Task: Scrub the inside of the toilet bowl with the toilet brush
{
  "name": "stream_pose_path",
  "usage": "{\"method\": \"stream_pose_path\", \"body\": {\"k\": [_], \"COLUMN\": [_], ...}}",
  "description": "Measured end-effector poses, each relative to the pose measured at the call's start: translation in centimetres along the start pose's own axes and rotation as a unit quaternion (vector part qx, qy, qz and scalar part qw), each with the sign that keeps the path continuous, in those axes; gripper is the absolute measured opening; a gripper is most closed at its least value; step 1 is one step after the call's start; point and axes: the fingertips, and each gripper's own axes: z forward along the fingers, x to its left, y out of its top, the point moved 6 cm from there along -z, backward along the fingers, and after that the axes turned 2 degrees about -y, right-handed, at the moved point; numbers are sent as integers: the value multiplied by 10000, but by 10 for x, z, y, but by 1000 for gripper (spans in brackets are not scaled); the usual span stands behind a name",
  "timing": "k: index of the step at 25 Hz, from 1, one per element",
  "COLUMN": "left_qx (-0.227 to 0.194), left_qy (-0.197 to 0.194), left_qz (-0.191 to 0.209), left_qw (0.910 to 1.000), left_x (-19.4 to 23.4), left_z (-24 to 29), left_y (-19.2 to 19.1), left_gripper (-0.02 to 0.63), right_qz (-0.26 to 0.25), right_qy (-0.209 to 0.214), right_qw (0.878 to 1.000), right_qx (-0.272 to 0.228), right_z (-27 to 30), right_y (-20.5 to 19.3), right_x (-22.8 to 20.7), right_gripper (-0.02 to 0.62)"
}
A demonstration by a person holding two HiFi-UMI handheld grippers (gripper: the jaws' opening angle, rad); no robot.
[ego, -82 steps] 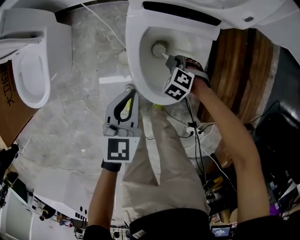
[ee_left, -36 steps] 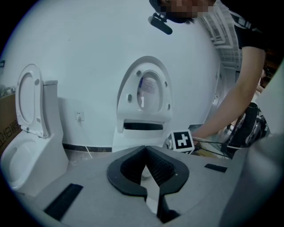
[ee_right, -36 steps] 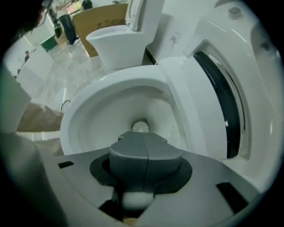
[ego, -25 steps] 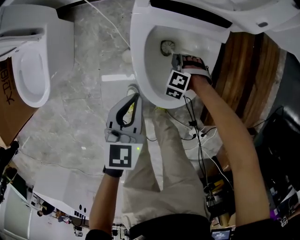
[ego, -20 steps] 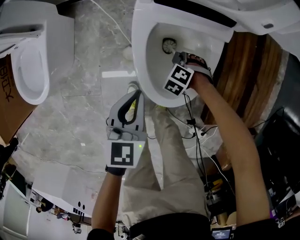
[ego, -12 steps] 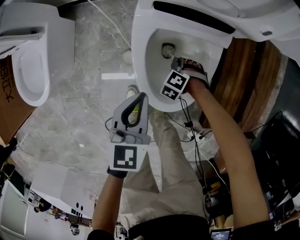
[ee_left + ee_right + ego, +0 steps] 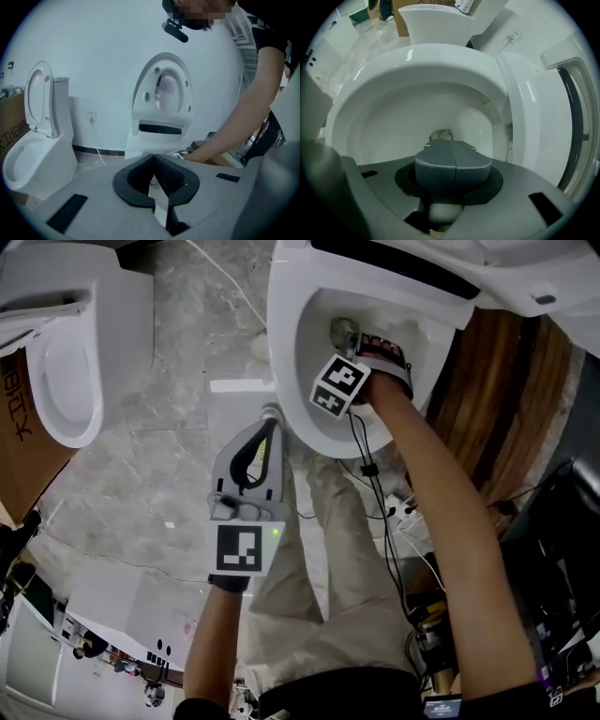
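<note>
Pointing away from the person and down into the white ceramic toilet bowl [image 7: 289,381], the toilet brush [image 7: 341,331] has its long axis running from the right gripper [image 7: 353,353] towards the deep rear part of the bowl. Its pale bristled head sits low against the inner wall. In the right gripper view the head [image 7: 442,135] peeps out just beyond the jaw tips. A rounded white piece of the handle shows lower down between the jaws. The rest of the handle is hidden by the gripper.

The right gripper [image 7: 453,158] is clenched on the brush, its two grey jaws pressed together with no gap visible at the front. It is held inside the bowl, below the rim [image 7: 417,54].

The left gripper [image 7: 267,420] hovers outside the bowl, just beside its front edge, above the grey marble floor [image 7: 169,474]. Its jaws [image 7: 153,158] meet at the tips with nothing between them.

A second white toilet [image 7: 66,371] stands well apart to the person's left, its lid raised.
</note>
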Motion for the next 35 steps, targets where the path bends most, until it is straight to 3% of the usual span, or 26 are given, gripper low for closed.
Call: {"method": "stream_pose_path", "body": {"k": [6,12,17,28,30,32,35], "left_qx": [-139,-219,-64,-30,70,80,-16], "left_qy": [-85,-476,-814,-1136,-1193,-1261,-1351], "left_qz": [101,509,1080,1891,1984,2047,2243], "left_qw": [9998,9973,9908,9754,9728,9706,9651], "left_x": [-11,-40,-58,-101,-115,-130,-148], "left_z": [-6,-18,-45,-126,-145,-163,-190], "left_y": [8,22,59,150,164,183,212], "left_gripper": [18,18,18,18,18,18,18], "right_qz": [455,906,1302,1726,1984,2399,3190], "right_qy": [666,824,742,1697,1653,1328,1193], "right_qw": [9967,9925,9887,9700,9658,9616,9399], "right_qx": [-29,-53,-40,-210,-216,-85,-232], "right_z": [-15,-45,-90,-232,-254,-280,-333], "right_y": [-21,-28,-49,-85,-94,-114,-145], "right_x": [0,24,45,98,96,85,63], "right_gripper": [163,166,170,170,163,163,163]}}
